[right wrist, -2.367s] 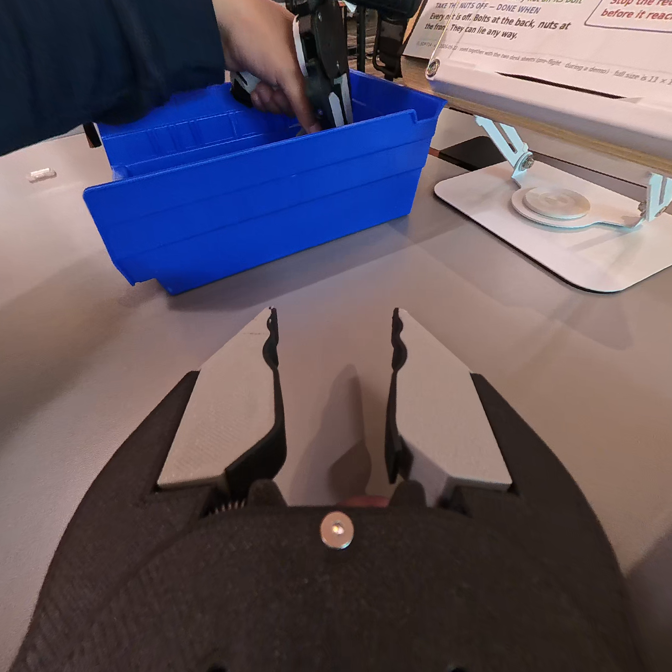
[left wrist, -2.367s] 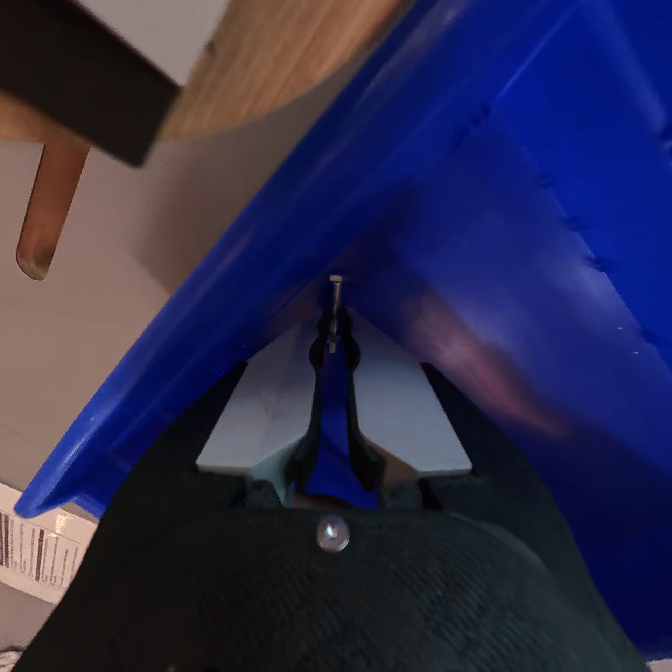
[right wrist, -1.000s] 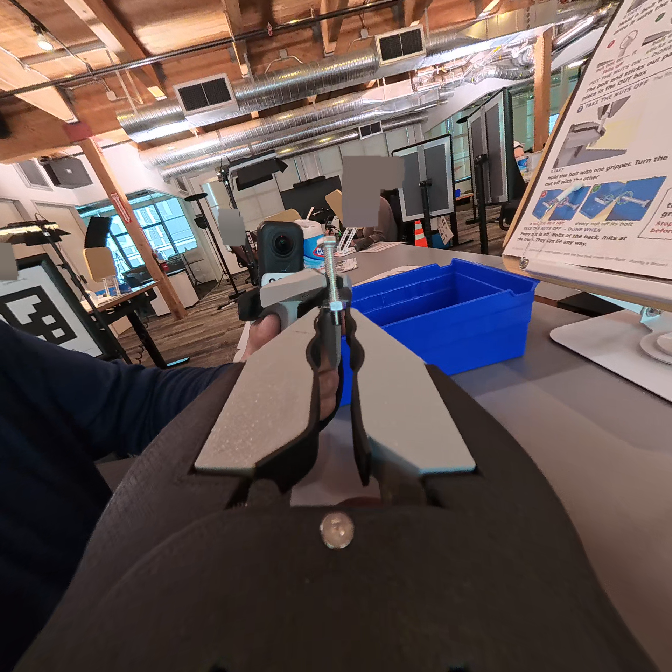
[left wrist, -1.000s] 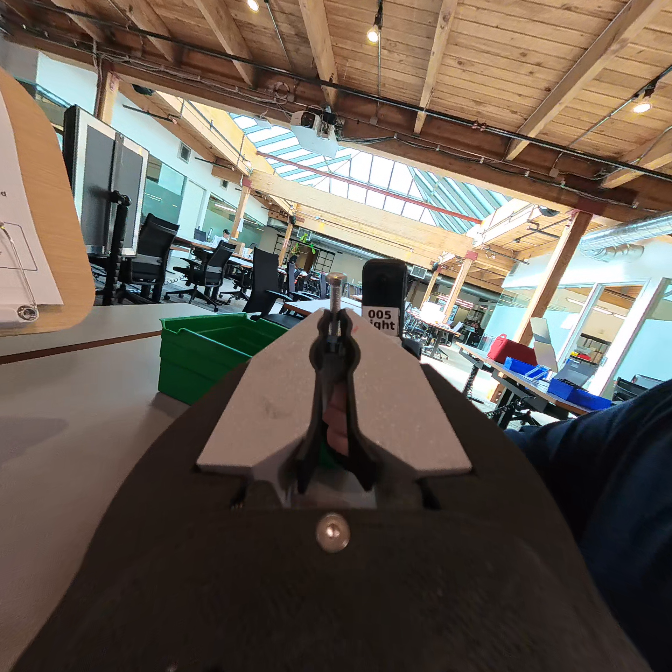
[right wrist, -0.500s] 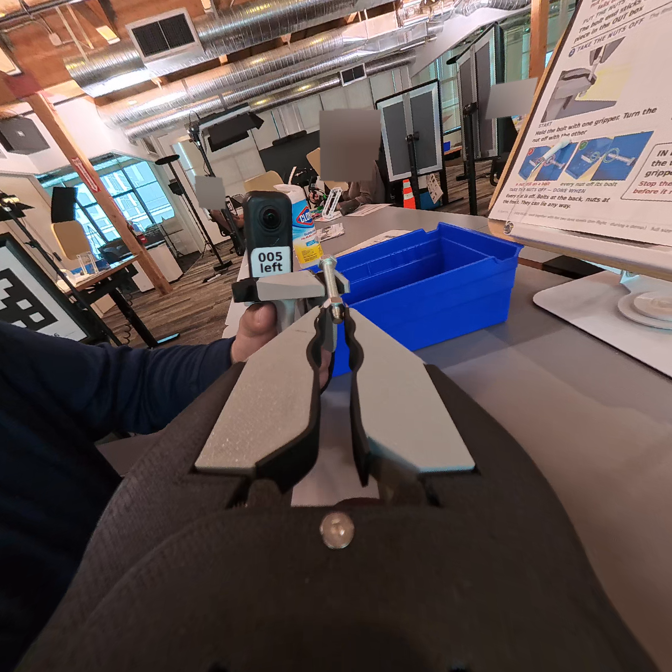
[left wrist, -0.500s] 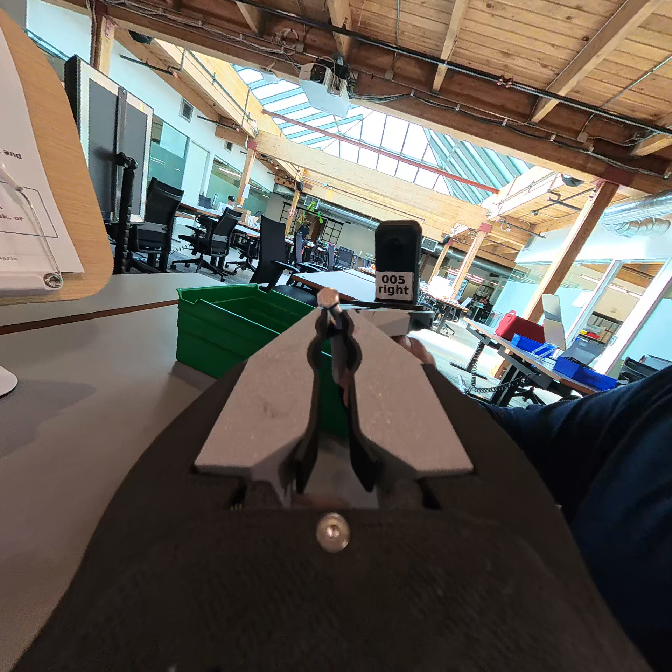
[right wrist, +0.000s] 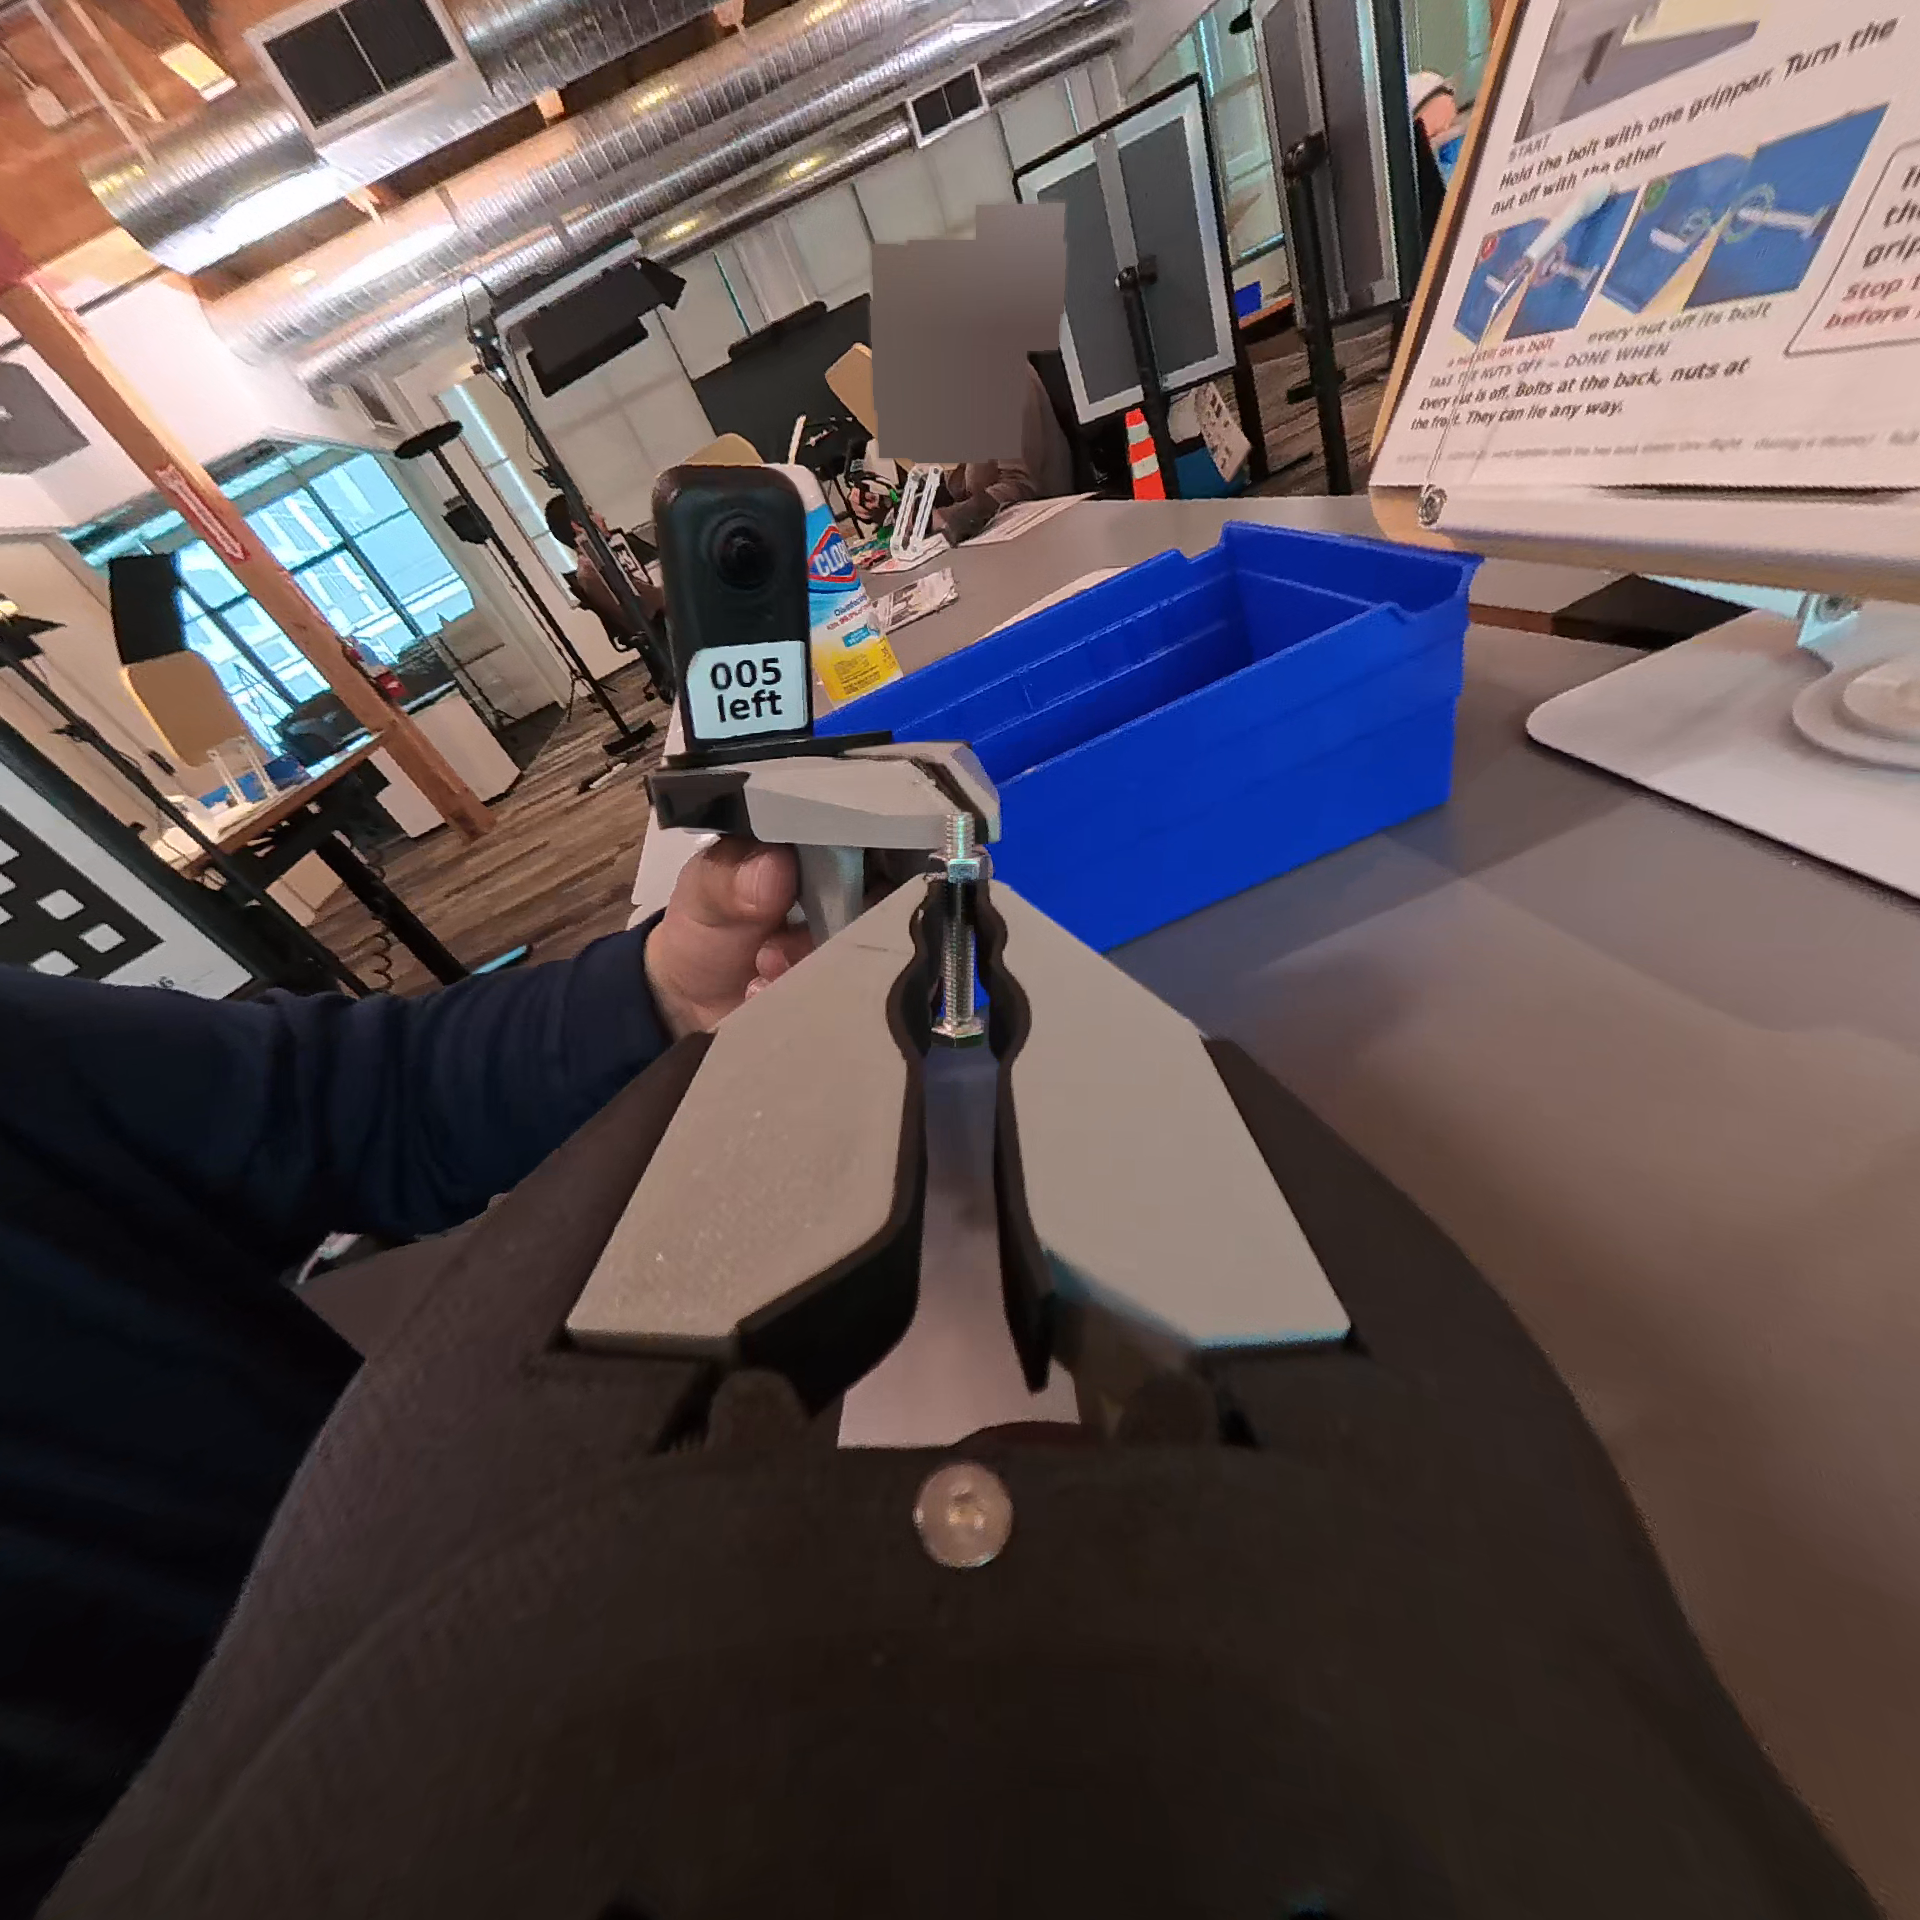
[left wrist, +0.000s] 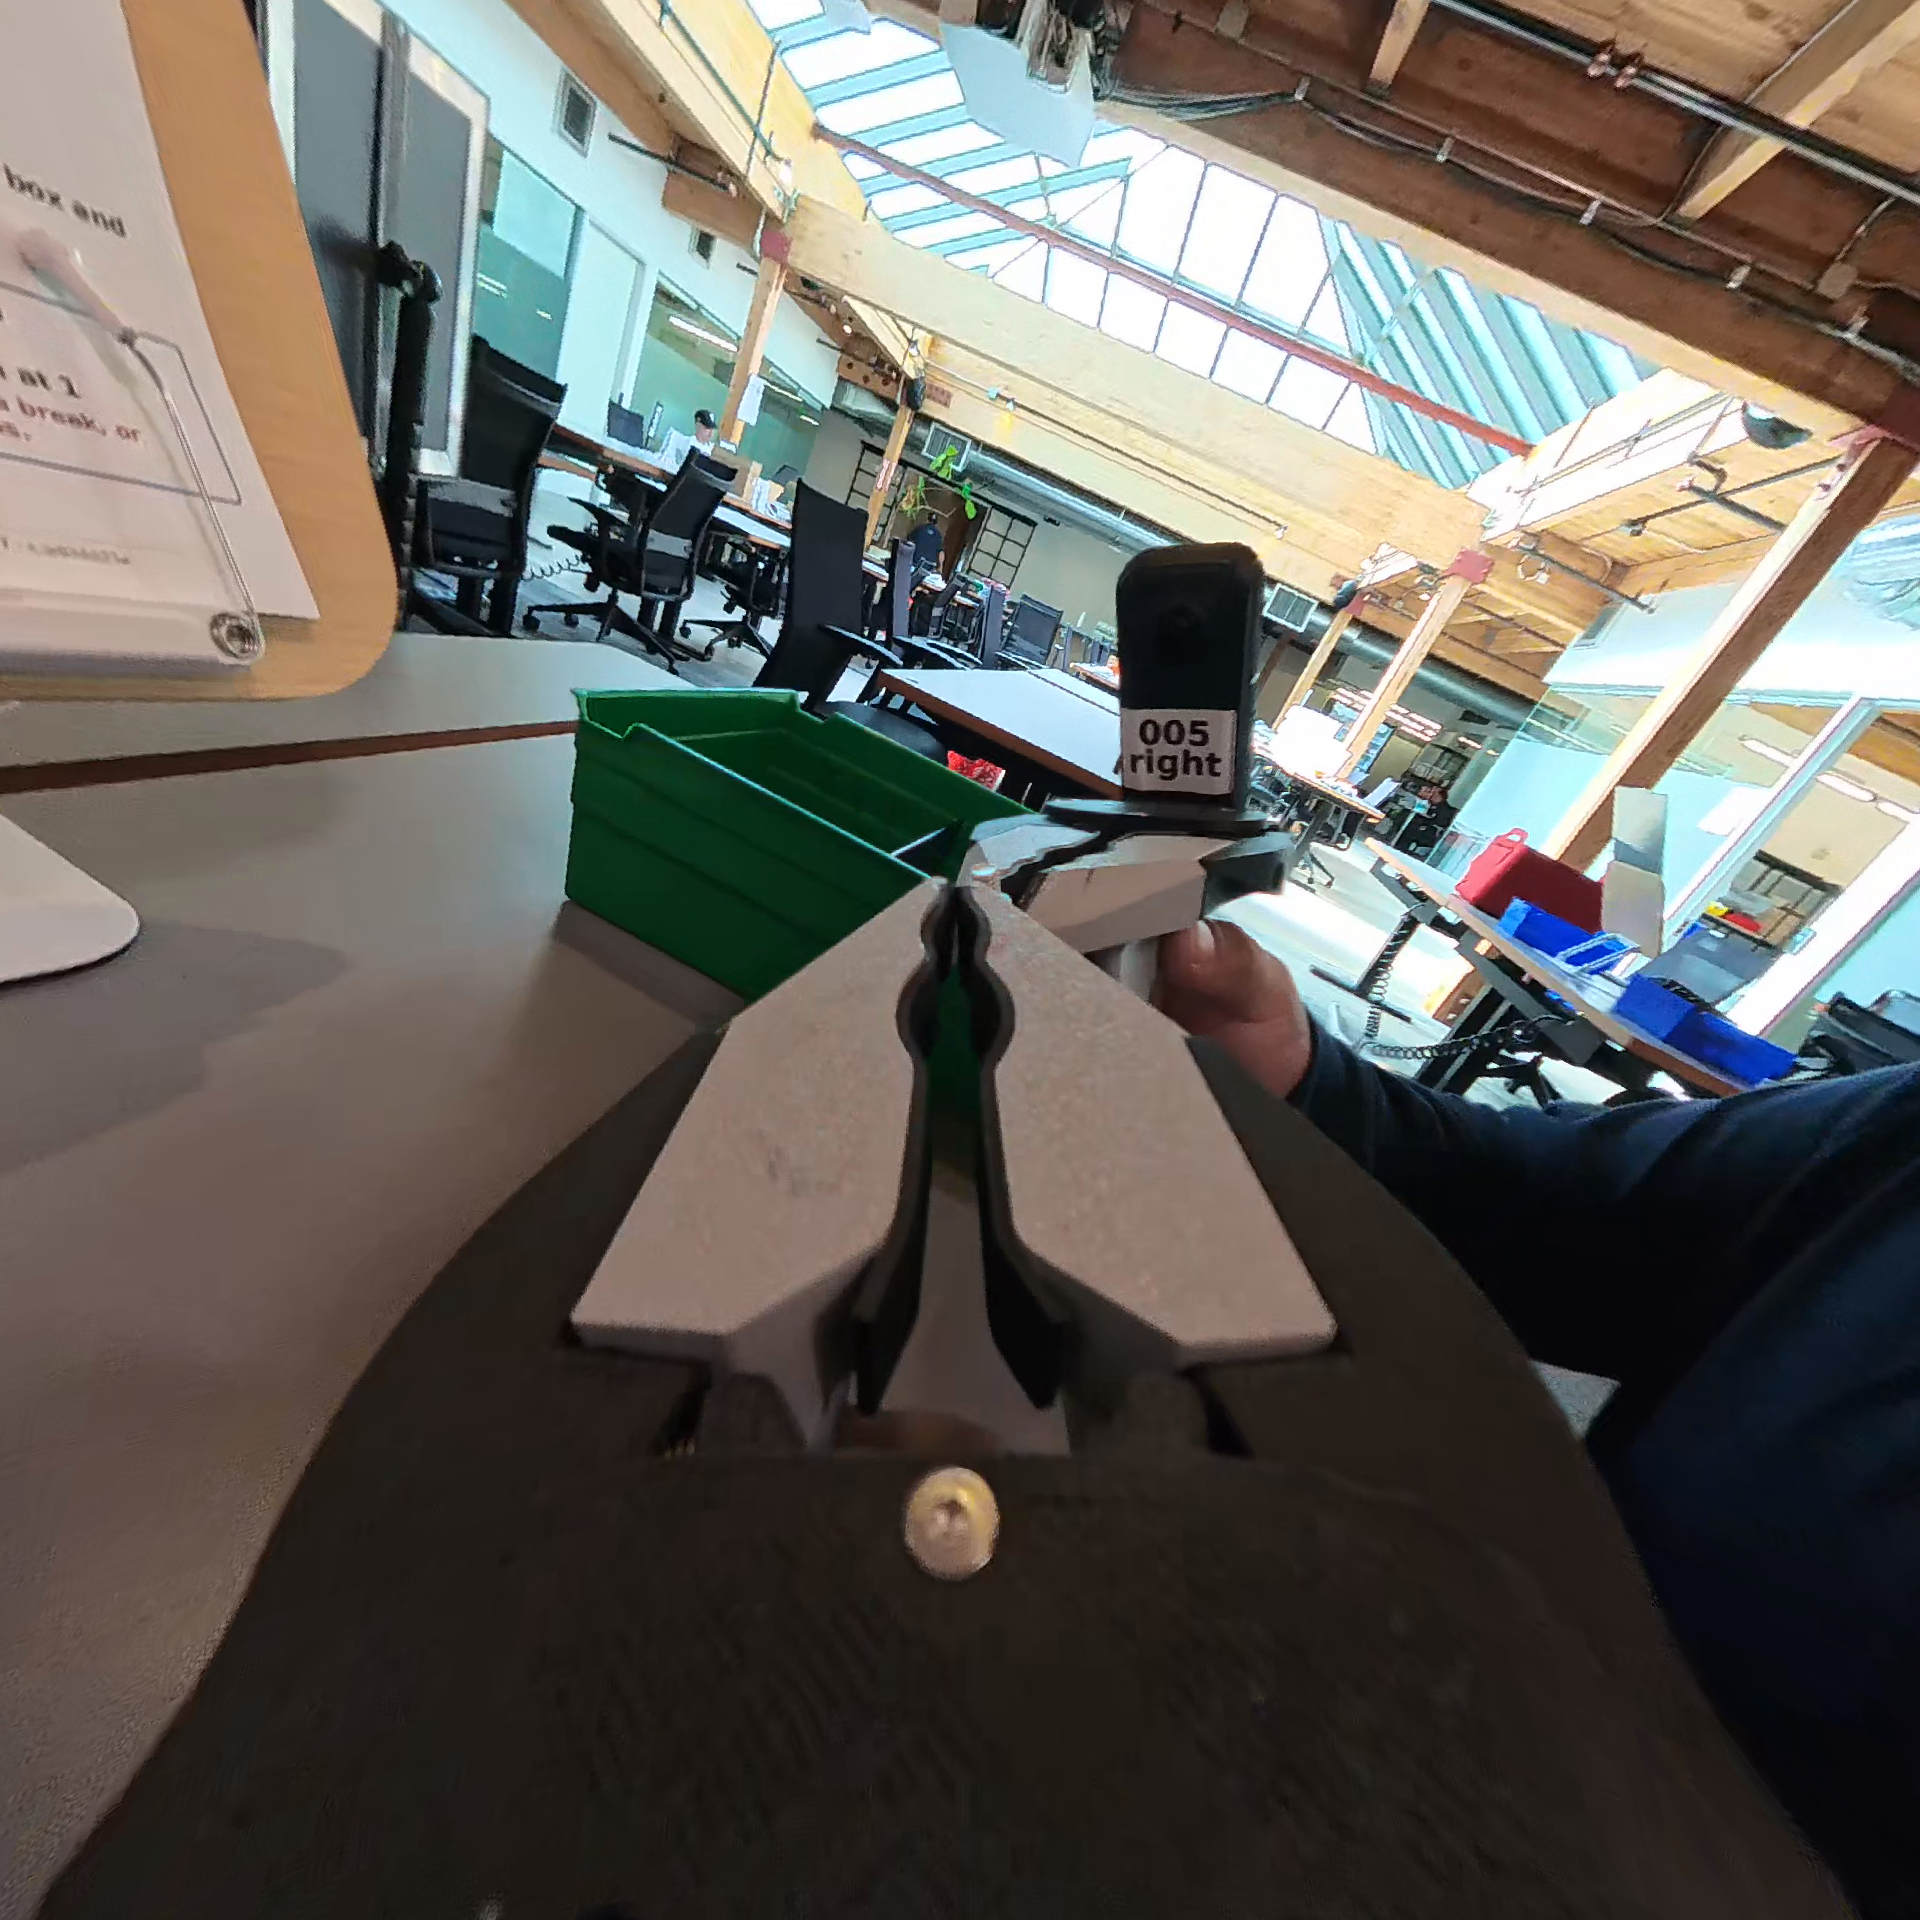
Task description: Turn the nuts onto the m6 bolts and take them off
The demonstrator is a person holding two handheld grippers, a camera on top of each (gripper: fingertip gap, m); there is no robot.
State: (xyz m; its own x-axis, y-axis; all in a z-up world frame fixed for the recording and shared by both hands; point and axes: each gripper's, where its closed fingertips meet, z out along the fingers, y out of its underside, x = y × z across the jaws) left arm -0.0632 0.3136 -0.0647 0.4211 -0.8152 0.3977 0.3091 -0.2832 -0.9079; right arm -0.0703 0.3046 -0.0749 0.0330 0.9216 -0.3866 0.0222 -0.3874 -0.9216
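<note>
In the left wrist view, a wooden board (left wrist: 312, 436) carrying a clipped paper sheet is standing at the upper left. Right of it, a green bin (left wrist: 727, 862) is sitting on the grey table (left wrist: 260, 1039). At the centre, the left gripper (left wrist: 951, 920) is pointing forward with its fingers drawn together, tips all but meeting. Nothing is showing between them from this side. Just beyond those tips, the right gripper (left wrist: 1003, 868) is reaching in from the right, held by the person's right hand (left wrist: 1231, 987) in a dark blue sleeve.

In the right wrist view, the left hand (right wrist: 727, 935) is gripping the other tool's handle at centre left, and that tool's fingers are hanging just above the bolt. In the middle, the right gripper's fingers are clamping on the bolt (right wrist: 956, 966). The bolt is standing upright in the notch between them, off the table. The nut (right wrist: 961, 868) is sitting on the thread near the bolt's upper end, just above the fingertips. Whether the upper tool is touching the thread tip cannot be told. Behind, a wipes canister (right wrist: 852, 613) is standing on the table. Further right, a blue bin (right wrist: 1226, 769) is resting on the table. At the far right, the board and its white stand are leaning over the table.
</note>
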